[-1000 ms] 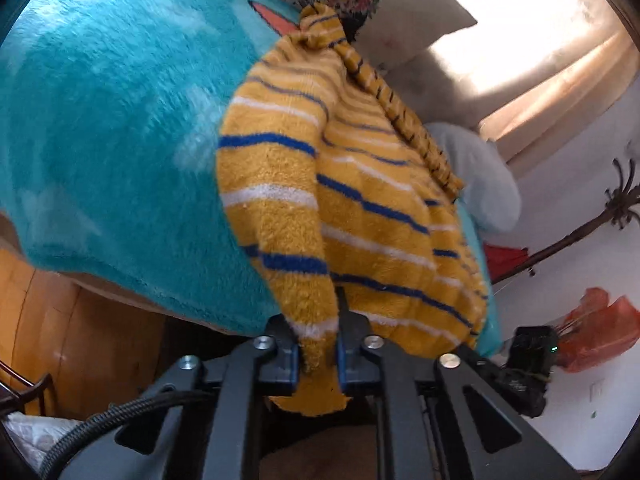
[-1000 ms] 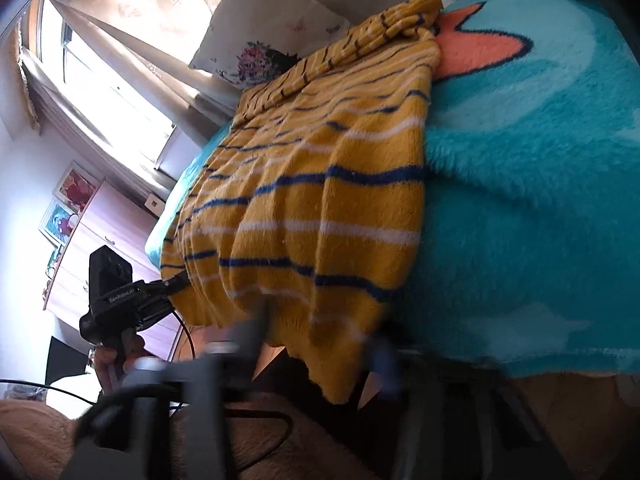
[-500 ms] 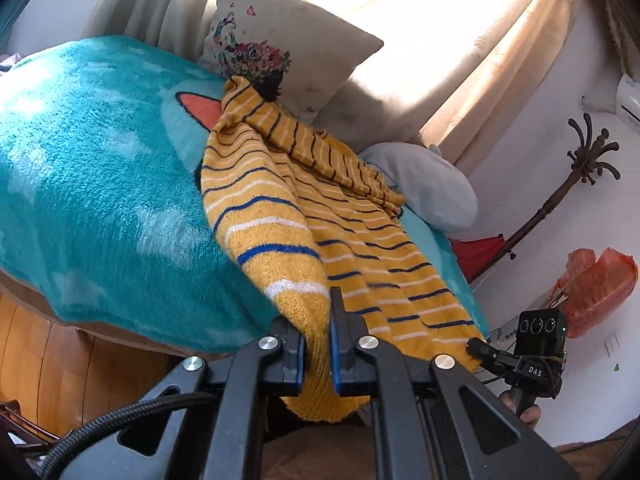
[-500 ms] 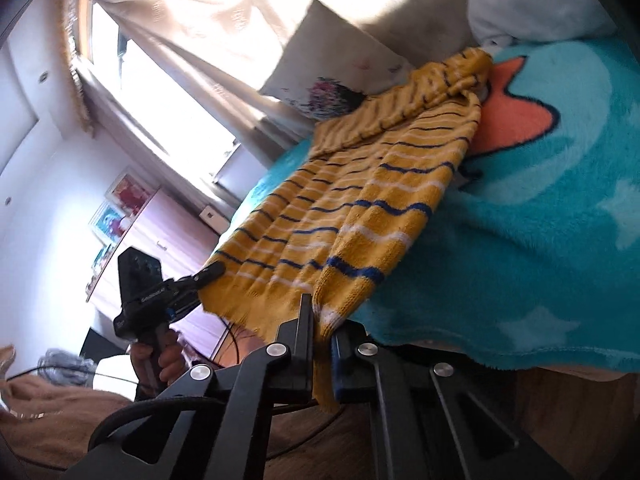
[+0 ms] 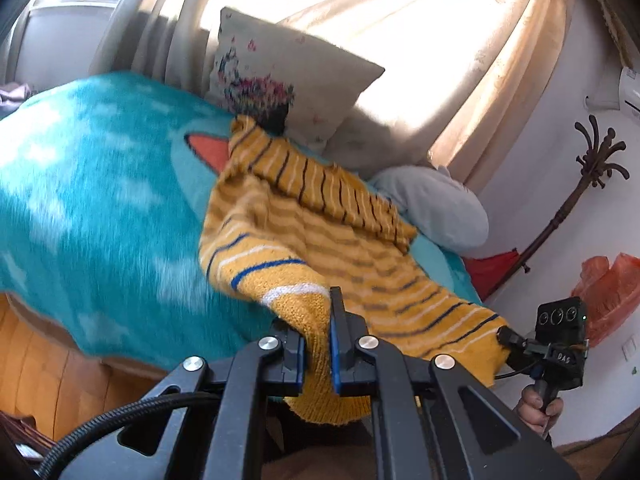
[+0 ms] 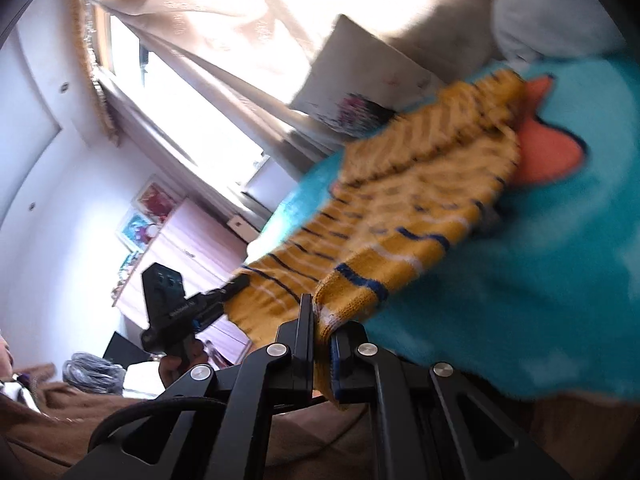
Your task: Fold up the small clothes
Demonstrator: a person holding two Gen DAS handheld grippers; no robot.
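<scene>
A small mustard-yellow knit sweater (image 5: 320, 236) with blue and white stripes lies on a turquoise fleece blanket (image 5: 92, 208), its near hem raised off the bed. My left gripper (image 5: 318, 344) is shut on one hem corner. My right gripper (image 6: 322, 344) is shut on the other hem corner of the sweater (image 6: 400, 216). Each view shows the other gripper at the far hem corner: the right gripper (image 5: 506, 336) with its black camera block, and the left gripper (image 6: 240, 282) in a hand. The collar end rests near the pillow.
A floral pillow (image 5: 288, 80) and a pale grey cushion (image 5: 436, 204) sit at the bed's head under sunlit curtains (image 5: 440, 40). A coat stand (image 5: 576, 200) and orange bags (image 5: 608, 292) stand by the wall at right. Wooden floor (image 5: 36, 364) shows below the blanket's edge.
Both grippers have risen, lifting the sweater's hem off the blanket. The right gripper's fingers closed onto the hem corner. More of the pillow, curtains and room shows now.
</scene>
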